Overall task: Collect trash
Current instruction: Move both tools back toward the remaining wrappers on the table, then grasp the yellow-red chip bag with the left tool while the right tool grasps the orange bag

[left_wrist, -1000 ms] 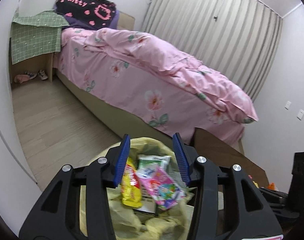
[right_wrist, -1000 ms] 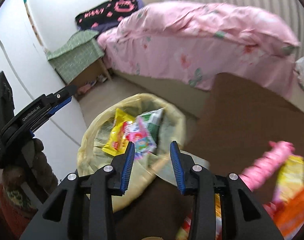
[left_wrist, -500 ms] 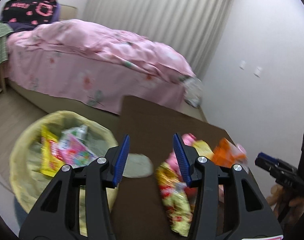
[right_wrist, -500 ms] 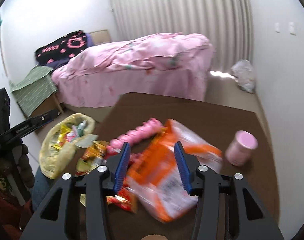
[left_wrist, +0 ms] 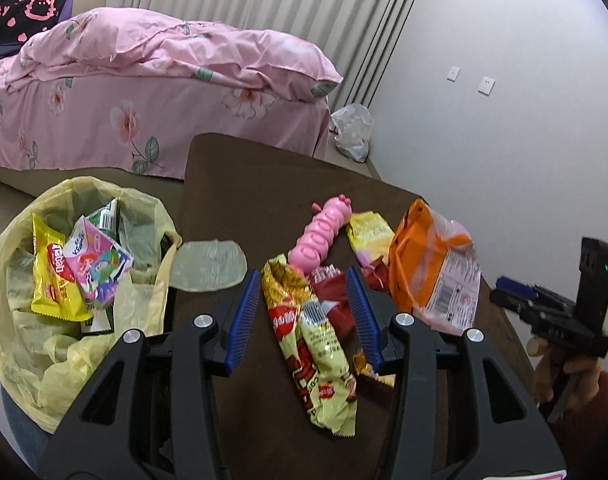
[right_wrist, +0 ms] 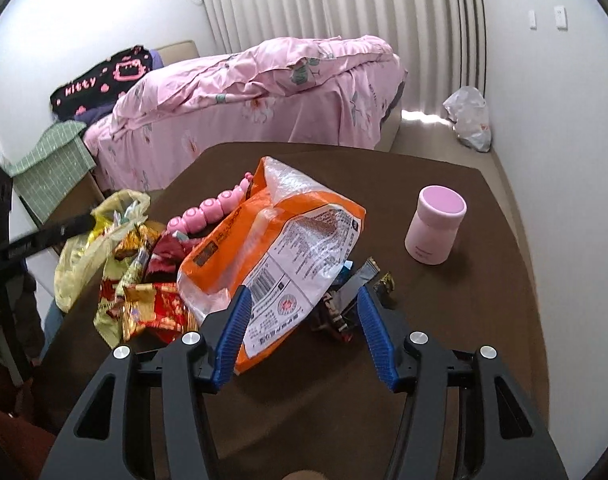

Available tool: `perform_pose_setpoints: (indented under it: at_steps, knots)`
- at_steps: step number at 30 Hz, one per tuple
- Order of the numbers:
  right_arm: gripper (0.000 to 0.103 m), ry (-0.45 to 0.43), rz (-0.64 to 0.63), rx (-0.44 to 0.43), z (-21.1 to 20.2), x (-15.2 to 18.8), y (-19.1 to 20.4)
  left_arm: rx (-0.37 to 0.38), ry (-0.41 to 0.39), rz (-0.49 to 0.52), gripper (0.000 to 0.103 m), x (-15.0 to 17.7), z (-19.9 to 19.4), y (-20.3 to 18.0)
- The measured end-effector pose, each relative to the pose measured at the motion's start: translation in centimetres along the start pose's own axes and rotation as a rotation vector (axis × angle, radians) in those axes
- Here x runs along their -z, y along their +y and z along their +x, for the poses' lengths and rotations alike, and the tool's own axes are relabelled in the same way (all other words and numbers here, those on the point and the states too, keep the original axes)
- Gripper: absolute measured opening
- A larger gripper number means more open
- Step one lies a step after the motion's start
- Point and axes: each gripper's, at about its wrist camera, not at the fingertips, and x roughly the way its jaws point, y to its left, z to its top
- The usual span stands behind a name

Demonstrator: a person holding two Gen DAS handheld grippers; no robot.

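Observation:
A pile of snack wrappers lies on the brown table (left_wrist: 263,184). My left gripper (left_wrist: 304,304) is open above a long yellow-and-red wrapper (left_wrist: 312,344) and red wrappers. A big orange-and-clear bag (left_wrist: 432,264) lies to its right. My right gripper (right_wrist: 299,320) is open, with the near end of the orange bag (right_wrist: 271,248) between its fingers. The yellow trash bag (left_wrist: 43,272) hangs at the table's left edge and holds several wrappers. It also shows in the right wrist view (right_wrist: 87,248).
A pink caterpillar toy (left_wrist: 324,232) lies among the wrappers. A pink jar (right_wrist: 436,224) stands on the table's right side. A clear film piece (left_wrist: 207,264) lies by the trash bag. A pink bed (left_wrist: 143,92) and a white plastic bag (left_wrist: 352,128) are beyond.
Both grippers have swung from over the trash bag to over the wrapper pile on the table. The right gripper now straddles the orange bag's near end.

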Motion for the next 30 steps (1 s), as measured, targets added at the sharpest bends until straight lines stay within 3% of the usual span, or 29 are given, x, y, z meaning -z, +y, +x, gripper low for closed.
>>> perform_pose_setpoints:
  at_steps: [10, 13, 18, 23, 30]
  knots:
    - [0.05, 0.025, 0.118, -0.074, 4.4, -1.8, -2.0, 0.027, 0.034, 0.031, 0.043, 0.6, 0.4, -0.2]
    - [0.033, 0.041, 0.152, -0.131, 5.3, -2.1, -2.0, 0.026, 0.047, 0.037, 0.043, 1.0, 0.4, 0.0]
    - [0.008, 0.005, 0.062, -0.16, 3.3, -2.2, 0.8, 0.025, 0.087, 0.045, 0.043, 1.9, 0.7, 0.5]
    - [0.003, -0.046, 0.001, -0.102, -0.4, -1.9, 1.8, 0.052, 0.107, 0.046, 0.043, 2.5, 1.0, 0.3]
    - [0.003, -0.094, 0.012, -0.04, -4.6, -0.4, 1.0, 0.054, 0.114, 0.027, 0.043, 2.0, 1.7, 0.5]
